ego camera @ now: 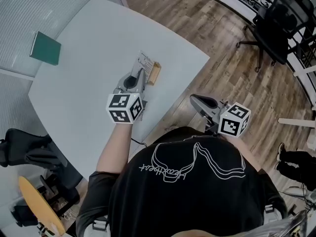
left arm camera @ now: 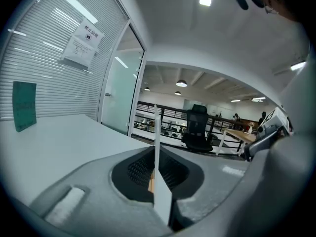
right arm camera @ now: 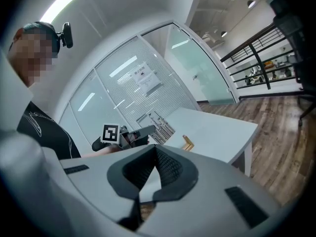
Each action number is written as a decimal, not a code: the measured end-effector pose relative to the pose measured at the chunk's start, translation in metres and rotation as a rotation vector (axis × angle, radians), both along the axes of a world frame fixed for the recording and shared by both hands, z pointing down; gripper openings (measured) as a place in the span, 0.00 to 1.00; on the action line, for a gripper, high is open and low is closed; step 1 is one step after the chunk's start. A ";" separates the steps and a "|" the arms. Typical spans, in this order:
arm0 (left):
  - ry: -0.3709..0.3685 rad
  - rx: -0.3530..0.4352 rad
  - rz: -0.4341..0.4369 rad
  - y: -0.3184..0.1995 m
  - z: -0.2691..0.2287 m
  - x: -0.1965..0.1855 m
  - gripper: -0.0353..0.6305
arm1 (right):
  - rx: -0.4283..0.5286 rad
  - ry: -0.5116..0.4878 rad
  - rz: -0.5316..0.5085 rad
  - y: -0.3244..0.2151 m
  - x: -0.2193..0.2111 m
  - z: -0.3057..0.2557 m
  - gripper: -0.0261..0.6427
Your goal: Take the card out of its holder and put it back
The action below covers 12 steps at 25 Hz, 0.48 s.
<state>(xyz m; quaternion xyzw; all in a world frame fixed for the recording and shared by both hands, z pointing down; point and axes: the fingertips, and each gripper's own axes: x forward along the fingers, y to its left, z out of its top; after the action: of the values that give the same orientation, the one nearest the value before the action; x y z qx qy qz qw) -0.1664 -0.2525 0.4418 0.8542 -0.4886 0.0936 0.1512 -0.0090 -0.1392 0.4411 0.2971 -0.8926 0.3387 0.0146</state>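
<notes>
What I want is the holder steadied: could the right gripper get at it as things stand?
Probably yes. The right gripper hangs empty just off the table, and only bare tabletop lies between it and the wooden holder. The left gripper, shut on the card, crowds the holder's other side.

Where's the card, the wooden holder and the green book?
card point(ego camera: 145, 61): head view, on its printed face.
wooden holder point(ego camera: 155, 74): head view, on the middle of its top.
green book point(ego camera: 45, 48): head view, on the middle of its cover.
</notes>
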 end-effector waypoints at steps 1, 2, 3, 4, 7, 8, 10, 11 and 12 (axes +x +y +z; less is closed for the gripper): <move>-0.008 -0.011 0.005 -0.003 0.007 0.001 0.09 | -0.008 -0.008 0.005 -0.001 0.001 0.002 0.05; -0.011 -0.020 0.009 -0.006 0.012 0.001 0.09 | -0.015 -0.016 0.010 -0.002 0.003 0.004 0.05; -0.013 -0.029 0.012 -0.008 0.017 0.002 0.09 | -0.021 -0.022 0.015 -0.002 0.004 0.005 0.05; -0.016 -0.035 0.015 -0.010 0.021 0.002 0.09 | -0.025 -0.023 0.021 -0.003 0.004 0.007 0.05; -0.025 -0.046 0.022 -0.016 0.031 0.001 0.09 | -0.037 -0.020 0.030 -0.007 0.004 0.011 0.05; -0.027 -0.050 0.025 -0.018 0.034 0.002 0.09 | -0.041 -0.022 0.032 -0.008 0.004 0.012 0.05; -0.037 -0.058 0.027 -0.020 0.040 0.004 0.09 | -0.051 -0.027 0.037 -0.009 0.005 0.014 0.05; -0.041 -0.061 0.026 -0.021 0.043 0.004 0.09 | -0.055 -0.029 0.038 -0.010 0.005 0.015 0.05; -0.043 -0.063 0.023 -0.022 0.044 0.004 0.09 | -0.057 -0.030 0.039 -0.011 0.005 0.017 0.05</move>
<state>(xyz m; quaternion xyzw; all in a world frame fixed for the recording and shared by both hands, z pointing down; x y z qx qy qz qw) -0.1622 -0.2749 0.4863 0.8524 -0.4787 0.1290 0.1664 -0.0037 -0.1499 0.4576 0.3089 -0.8768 0.3686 0.0031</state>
